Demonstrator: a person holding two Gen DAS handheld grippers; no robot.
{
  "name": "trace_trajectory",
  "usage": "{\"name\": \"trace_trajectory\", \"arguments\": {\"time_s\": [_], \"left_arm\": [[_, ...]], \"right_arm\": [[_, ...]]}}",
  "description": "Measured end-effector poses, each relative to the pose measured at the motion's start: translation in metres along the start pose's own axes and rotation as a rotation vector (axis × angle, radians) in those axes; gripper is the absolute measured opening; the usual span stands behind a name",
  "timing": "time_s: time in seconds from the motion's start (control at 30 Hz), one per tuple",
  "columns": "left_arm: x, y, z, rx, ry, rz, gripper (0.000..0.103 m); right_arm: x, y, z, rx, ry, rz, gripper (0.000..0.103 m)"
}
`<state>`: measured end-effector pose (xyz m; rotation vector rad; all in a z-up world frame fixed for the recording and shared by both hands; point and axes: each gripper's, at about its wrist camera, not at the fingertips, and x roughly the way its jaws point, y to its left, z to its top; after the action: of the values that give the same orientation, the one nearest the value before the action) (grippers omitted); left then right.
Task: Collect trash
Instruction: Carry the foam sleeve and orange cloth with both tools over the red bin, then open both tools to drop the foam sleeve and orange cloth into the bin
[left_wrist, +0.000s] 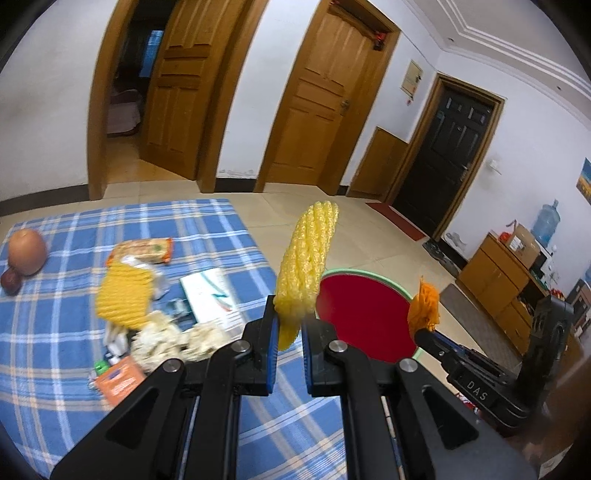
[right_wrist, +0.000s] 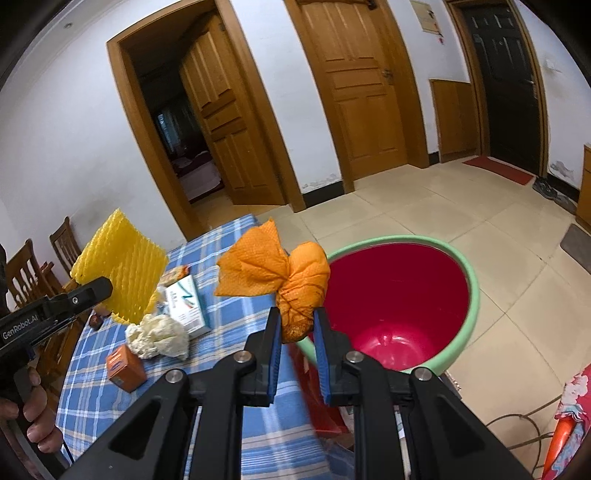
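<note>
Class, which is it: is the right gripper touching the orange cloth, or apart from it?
Touching. The right wrist view shows the right gripper pinching the orange cloth.

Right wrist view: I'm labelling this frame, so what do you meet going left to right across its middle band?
Left gripper → yellow foam net → white crumpled paper → orange cloth in the right gripper → red bucket.
</note>
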<state>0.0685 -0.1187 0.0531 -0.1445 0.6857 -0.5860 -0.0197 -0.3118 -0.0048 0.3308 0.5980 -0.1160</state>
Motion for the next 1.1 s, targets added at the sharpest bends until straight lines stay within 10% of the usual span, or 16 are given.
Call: {"name": "trace_trajectory", "arguments": {"time_s": [1.1], "left_arm": [[0.152,-0.089,-0.028,0.134,0.263,-0.094,0.015]], "right_arm": [[0.054,-0.106,-0.008,0.177,0.099,-0.125,0.025]]}}
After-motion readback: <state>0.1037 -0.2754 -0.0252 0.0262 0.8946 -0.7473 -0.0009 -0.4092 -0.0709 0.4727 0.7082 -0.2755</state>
